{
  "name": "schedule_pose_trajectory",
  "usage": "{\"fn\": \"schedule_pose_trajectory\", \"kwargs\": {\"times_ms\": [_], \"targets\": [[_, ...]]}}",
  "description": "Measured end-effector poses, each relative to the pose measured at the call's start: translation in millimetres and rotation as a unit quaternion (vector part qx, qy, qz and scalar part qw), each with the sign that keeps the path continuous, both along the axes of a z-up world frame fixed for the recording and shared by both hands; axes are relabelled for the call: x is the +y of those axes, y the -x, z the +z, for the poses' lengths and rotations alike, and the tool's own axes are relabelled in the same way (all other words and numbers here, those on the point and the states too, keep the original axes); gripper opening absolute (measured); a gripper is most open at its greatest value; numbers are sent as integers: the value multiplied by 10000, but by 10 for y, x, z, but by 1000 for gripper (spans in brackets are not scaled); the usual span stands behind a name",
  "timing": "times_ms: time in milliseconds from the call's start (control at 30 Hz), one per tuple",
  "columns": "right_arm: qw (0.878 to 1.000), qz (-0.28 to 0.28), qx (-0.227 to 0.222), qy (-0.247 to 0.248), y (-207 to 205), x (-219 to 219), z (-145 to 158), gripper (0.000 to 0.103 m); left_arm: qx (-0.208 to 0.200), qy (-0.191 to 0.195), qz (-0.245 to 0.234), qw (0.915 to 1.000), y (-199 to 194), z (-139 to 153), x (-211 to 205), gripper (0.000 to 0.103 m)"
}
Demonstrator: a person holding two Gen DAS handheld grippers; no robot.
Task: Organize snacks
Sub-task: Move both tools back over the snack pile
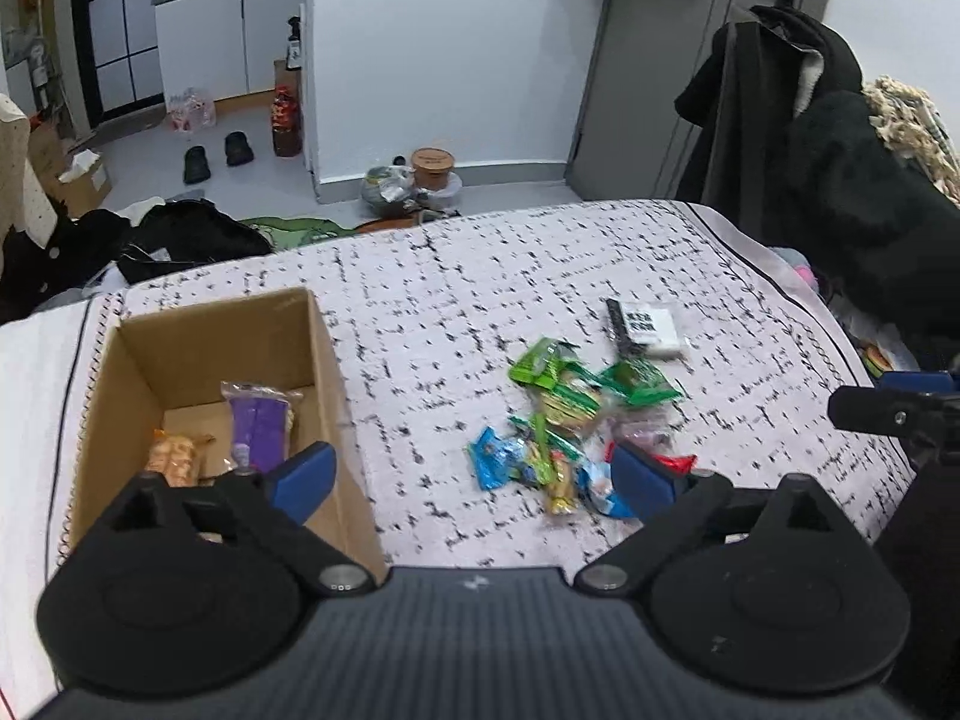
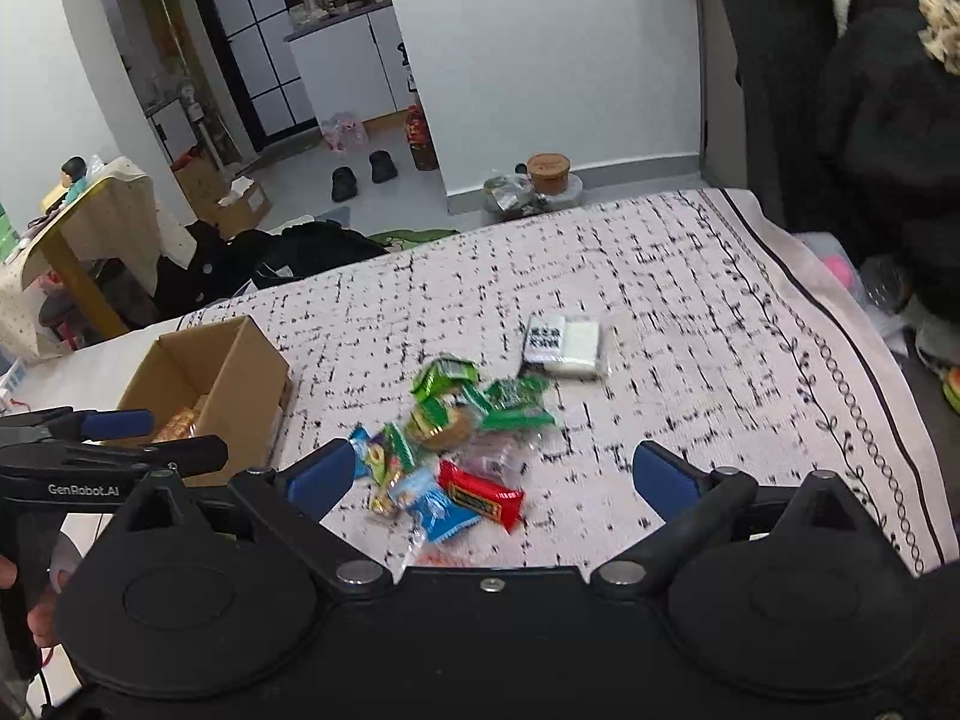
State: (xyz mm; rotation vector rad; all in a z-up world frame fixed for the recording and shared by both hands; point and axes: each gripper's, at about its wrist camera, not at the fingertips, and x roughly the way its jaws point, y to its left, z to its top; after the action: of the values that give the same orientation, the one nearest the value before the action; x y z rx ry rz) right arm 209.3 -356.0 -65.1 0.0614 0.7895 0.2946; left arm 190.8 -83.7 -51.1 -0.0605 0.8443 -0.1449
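Note:
A pile of wrapped snacks (image 1: 567, 420) lies on the patterned cloth; it also shows in the right wrist view (image 2: 456, 444), with a red bar (image 2: 480, 495) at its near edge. A black and white packet (image 1: 648, 327) lies just behind the pile (image 2: 564, 345). An open cardboard box (image 1: 324, 372) on the left holds a purple packet (image 1: 258, 426) and an orange snack (image 1: 174, 459); the box shows too in the right wrist view (image 2: 240, 384). My left gripper (image 1: 474, 480) is open and empty, above the box's right wall. My right gripper (image 2: 492, 477) is open and empty, just above the pile's near edge.
The cloth-covered table (image 1: 456, 276) ends at a far edge, with clothes and bags (image 1: 180, 234) on the floor beyond. Dark coats (image 1: 840, 180) hang at the right. A small table with a cloth (image 2: 90, 228) stands far left.

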Motion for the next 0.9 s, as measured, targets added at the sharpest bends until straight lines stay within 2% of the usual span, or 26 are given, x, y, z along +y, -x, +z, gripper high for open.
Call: {"fn": "schedule_pose_trajectory", "kwargs": {"times_ms": [100, 367, 533, 600, 767, 900], "targets": [[10000, -5, 38, 17, 38, -48, -67, 100, 119, 91, -104, 9998, 14, -57, -73, 98], [9997, 115, 195, 10, 157, -87, -229, 99, 243, -96, -576, 9980, 73, -214, -318, 98], [9991, 172, 392, -29, 176, -104, -387, 91, 347, -46, -593, 9976, 34, -277, -351, 98], [9988, 164, 456, -63, 174, -110, -442, 84, 376, -41, -605, 9975, 16, -298, -365, 97], [9981, 111, 588, -132, 115, -157, -565, 74, 465, -40, -728, 9963, -22, -387, -388, 96], [9976, 90, 657, -201, 21, -196, -646, 69, 460, 18, -909, 9948, -51, -445, -439, 88]]}}
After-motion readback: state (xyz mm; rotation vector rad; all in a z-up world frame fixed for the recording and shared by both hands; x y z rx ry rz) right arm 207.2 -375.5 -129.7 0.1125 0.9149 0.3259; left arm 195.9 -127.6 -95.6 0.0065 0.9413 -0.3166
